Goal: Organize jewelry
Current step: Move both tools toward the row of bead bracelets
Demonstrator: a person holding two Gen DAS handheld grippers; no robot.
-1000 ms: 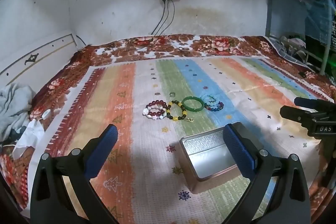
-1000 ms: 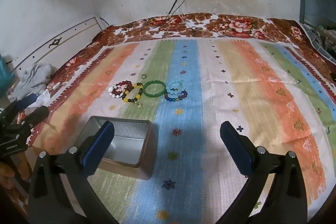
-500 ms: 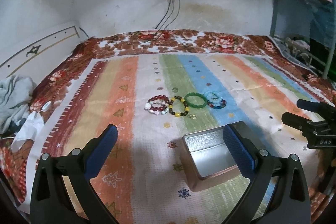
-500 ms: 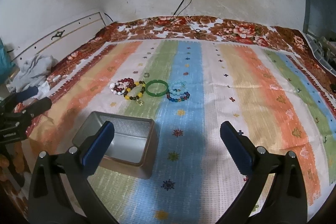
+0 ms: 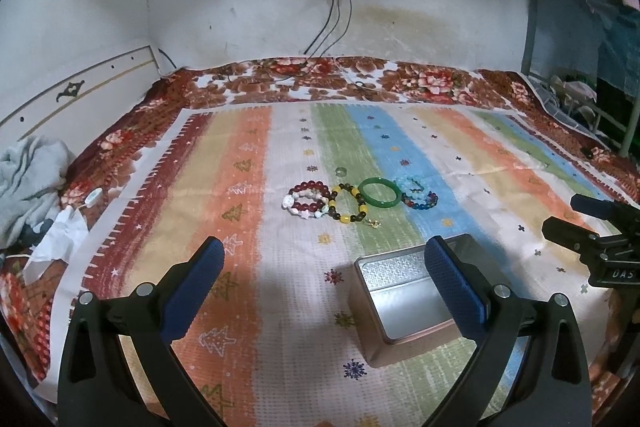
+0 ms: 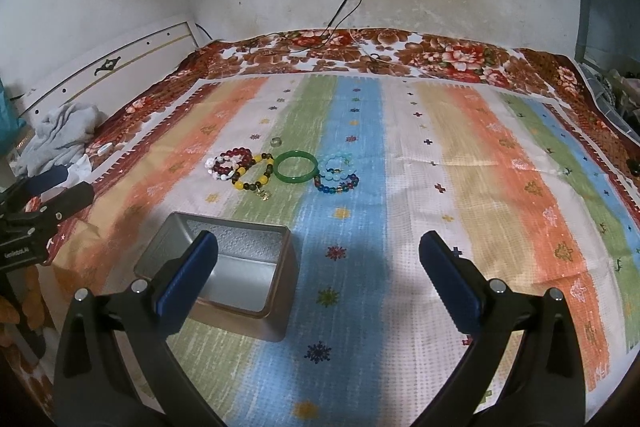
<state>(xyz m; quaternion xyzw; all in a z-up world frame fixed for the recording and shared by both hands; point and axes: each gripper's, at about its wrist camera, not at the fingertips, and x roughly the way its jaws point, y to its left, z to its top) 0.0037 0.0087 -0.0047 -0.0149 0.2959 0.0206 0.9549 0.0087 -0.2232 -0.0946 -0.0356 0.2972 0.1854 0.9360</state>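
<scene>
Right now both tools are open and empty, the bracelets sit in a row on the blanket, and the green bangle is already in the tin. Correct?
Not quite. The green bangle is not in the tin; it lies on the blanket in the row of bracelets, and the tin looks empty in the right wrist view. The rest holds: left tool and right tool are open and empty.

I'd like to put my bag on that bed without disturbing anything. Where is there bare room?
The widest free patch is the striped blanket right of the blue bead bracelet, out to the floral edge. Another lies between the bracelets and the back wall. It is crowded around the green bangle, its neighbouring bracelets, and the open tin box.
</scene>
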